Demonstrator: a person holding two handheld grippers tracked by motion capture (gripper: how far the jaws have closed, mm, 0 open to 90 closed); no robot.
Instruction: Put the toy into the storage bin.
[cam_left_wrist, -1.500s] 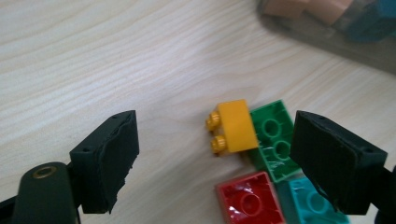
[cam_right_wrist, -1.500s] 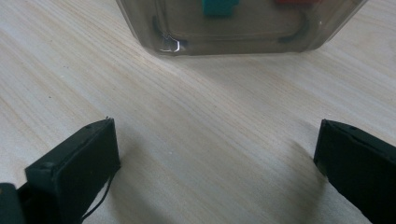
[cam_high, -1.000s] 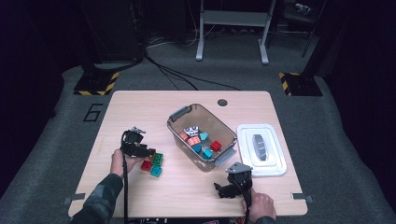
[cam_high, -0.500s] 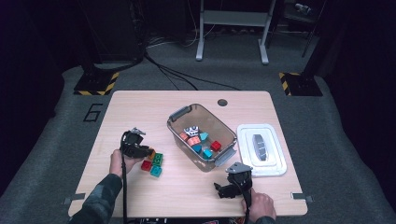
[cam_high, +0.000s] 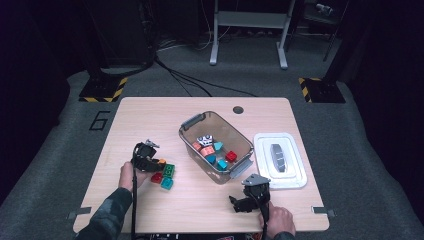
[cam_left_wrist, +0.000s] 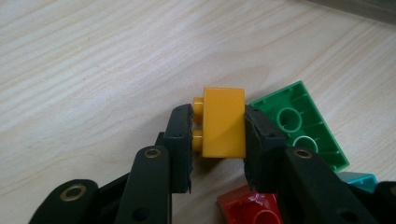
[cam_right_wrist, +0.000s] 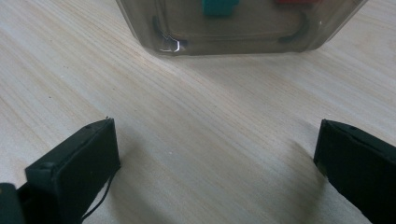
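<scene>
A pale wood-grain table (cam_high: 150, 120) sits on grey carpet (cam_high: 360, 135), with a round hole (cam_high: 238, 109) near its far edge and the figure 6 (cam_high: 99, 120) marked on the floor just off its left side. Yellow-and-black striped plates (cam_high: 102, 90) lie on the carpet at both far corners. Beyond, the room goes dark: a grey metal stand (cam_high: 247, 30) and black cables (cam_high: 190, 80) trail across the floor.
</scene>
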